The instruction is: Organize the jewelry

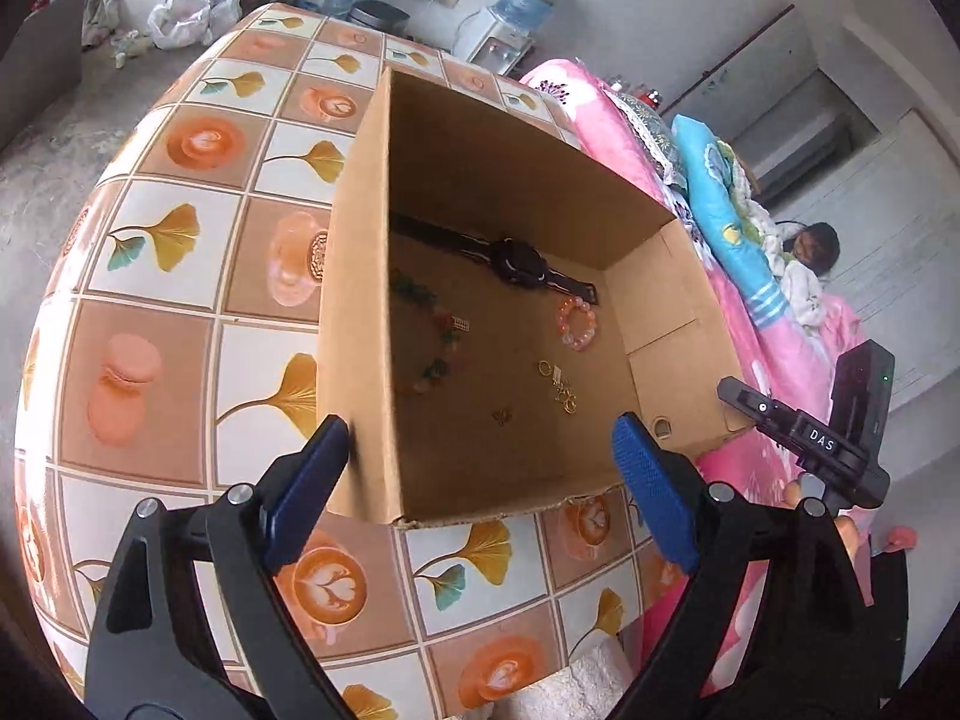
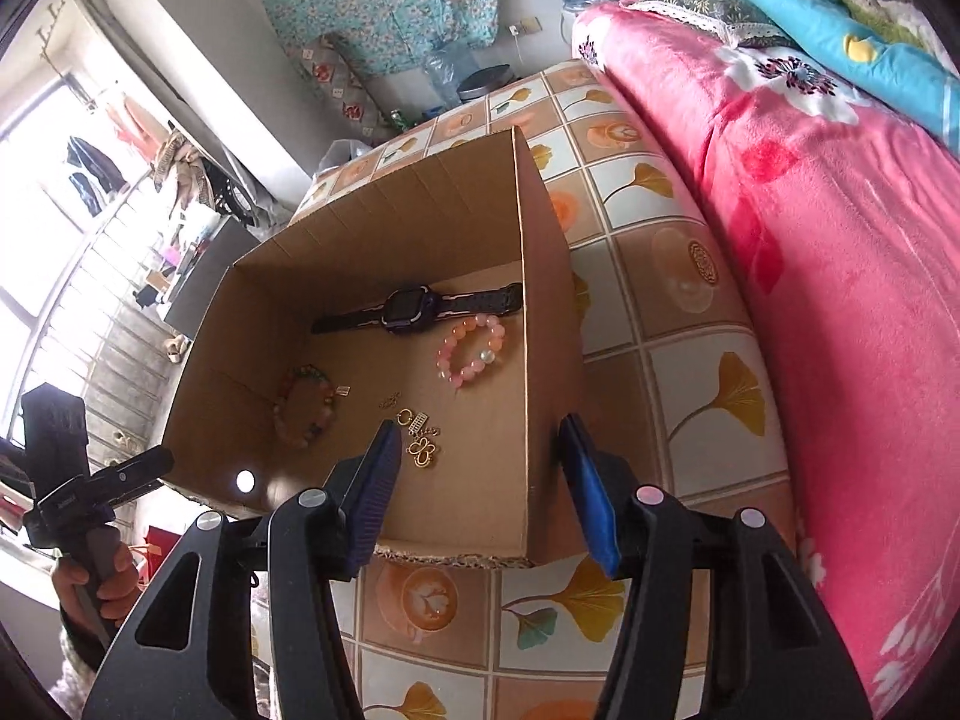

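Jewelry, namely a watch (image 2: pixel 414 309), a pink bracelet (image 2: pixel 471 348) and gold charms (image 2: pixel 420 438), lay on the cardboard box (image 1: pixel 354 300) floor, while the left gripper (image 1: pixel 480 480) gaped wide and the right gripper (image 2: pixel 480 492) half-open, both empty, so reaching in carelessly risked snagging the box's thin walls.

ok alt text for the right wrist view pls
An open brown cardboard box on a tile-patterned table holds a dark wristwatch, a pink bead bracelet, a multicoloured bead bracelet and gold charms. The open, empty right gripper hovers at its near edge.
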Demonstrator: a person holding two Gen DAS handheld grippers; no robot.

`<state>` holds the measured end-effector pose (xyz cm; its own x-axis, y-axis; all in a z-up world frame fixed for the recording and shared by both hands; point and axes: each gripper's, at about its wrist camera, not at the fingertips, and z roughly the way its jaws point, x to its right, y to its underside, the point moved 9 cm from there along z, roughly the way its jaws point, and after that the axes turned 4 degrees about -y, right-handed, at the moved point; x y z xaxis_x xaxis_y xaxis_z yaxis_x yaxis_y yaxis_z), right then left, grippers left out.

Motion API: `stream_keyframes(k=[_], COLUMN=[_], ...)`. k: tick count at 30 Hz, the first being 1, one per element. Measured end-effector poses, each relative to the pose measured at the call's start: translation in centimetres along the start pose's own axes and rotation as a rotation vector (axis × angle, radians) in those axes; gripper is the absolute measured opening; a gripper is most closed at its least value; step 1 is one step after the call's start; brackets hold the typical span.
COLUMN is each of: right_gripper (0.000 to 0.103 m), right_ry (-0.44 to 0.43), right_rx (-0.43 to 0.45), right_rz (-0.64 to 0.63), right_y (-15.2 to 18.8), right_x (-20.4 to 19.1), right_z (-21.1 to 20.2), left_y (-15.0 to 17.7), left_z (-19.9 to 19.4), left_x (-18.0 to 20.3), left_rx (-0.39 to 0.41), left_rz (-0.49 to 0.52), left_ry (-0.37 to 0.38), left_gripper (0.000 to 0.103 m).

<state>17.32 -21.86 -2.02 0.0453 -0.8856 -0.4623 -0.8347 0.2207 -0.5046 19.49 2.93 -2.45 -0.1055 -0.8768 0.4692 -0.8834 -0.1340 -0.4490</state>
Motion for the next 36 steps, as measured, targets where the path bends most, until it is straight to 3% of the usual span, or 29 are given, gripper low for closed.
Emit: stream_keyframes(k=[5, 22, 33, 36], right_gripper=[0.054, 0.054, 0.054, 0.057], right_ry=[-0.012, -0.059, -0.018, 0.033], right_rx=[-0.013, -0.055, -0.020, 0.022], right_rz=[-0.009, -0.010, -0.011, -0.026], right_y=[1.3, 8.9, 9.0, 9.2], right_x=[-0.6, -1.9, -1.3, -1.2], right_z=[-0.7, -5.1, -5.4, -6.4], left_y=[0.6, 8.2, 9.7, 9.3], left_z=[-0.7, -5.5, -6.1, -7.2], left_x=[0.0, -0.9, 0.1, -0.1], left_rx=[0.027, 0.023, 0.059, 0.145], left_rz=[-0.012, -0.092, -0.030, 0.015], left_ry=[-0.043, 0.001, 0.002, -0.068], left_gripper=[0.085, 0.085, 0.085, 0.085])
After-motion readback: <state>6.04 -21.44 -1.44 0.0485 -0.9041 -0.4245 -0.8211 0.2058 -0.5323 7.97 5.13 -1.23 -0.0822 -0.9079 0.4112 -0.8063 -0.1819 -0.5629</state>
